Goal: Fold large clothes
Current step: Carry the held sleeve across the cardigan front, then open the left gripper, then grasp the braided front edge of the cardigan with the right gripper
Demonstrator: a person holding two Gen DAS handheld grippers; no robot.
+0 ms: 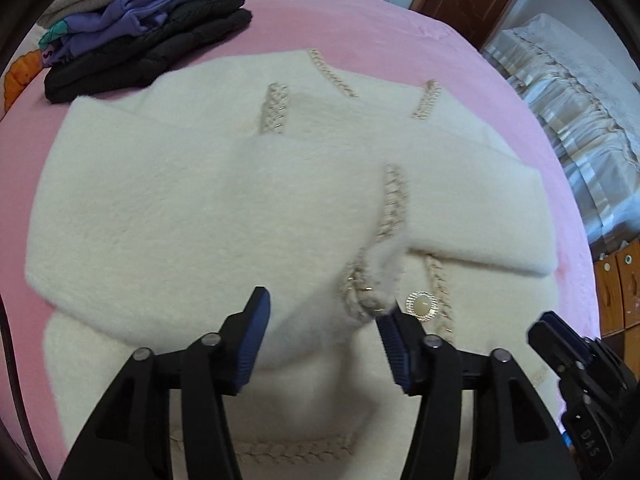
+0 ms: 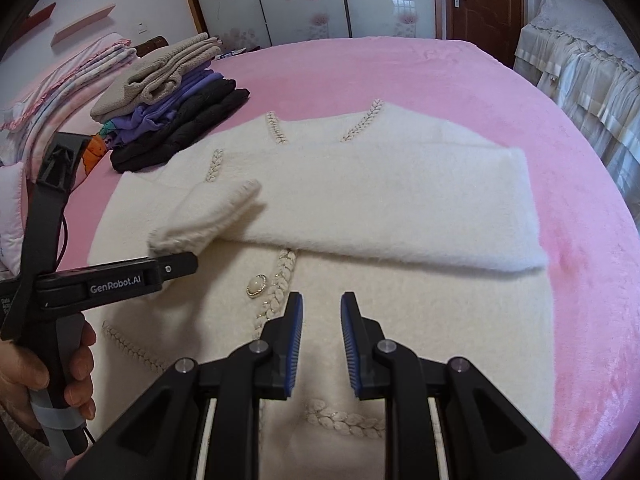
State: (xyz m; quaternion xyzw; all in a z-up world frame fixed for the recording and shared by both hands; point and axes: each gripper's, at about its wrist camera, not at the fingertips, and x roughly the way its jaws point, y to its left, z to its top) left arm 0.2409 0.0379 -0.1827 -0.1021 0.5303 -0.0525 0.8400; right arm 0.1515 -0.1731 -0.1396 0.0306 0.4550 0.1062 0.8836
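A cream fuzzy jacket (image 1: 160, 208) (image 2: 420, 320) with braid trim and a pearl button (image 1: 420, 305) (image 2: 256, 285) lies flat on the pink bed (image 1: 360, 32) (image 2: 400, 76). Both sleeves are folded across its front. In the left wrist view, one sleeve's cuff (image 1: 374, 296) rests just above my left gripper (image 1: 324, 304), whose jaws stand wide apart and press on nothing. The right wrist view shows that same cuff (image 2: 200, 220) beside the left gripper (image 2: 182, 268), held by a hand (image 2: 40, 376). My right gripper (image 2: 322, 300) hovers over the jacket's lower front, narrowly open, nothing between its pads.
A stack of folded clothes (image 1: 152, 36) (image 2: 176, 120), beige over purple over black, sits at the bed's far left. Folded bedding (image 2: 68, 92) lies beyond it. Lace-covered furniture (image 1: 572, 120) (image 2: 580, 80) and a wooden cabinet (image 1: 620, 280) stand off the bed's right side.
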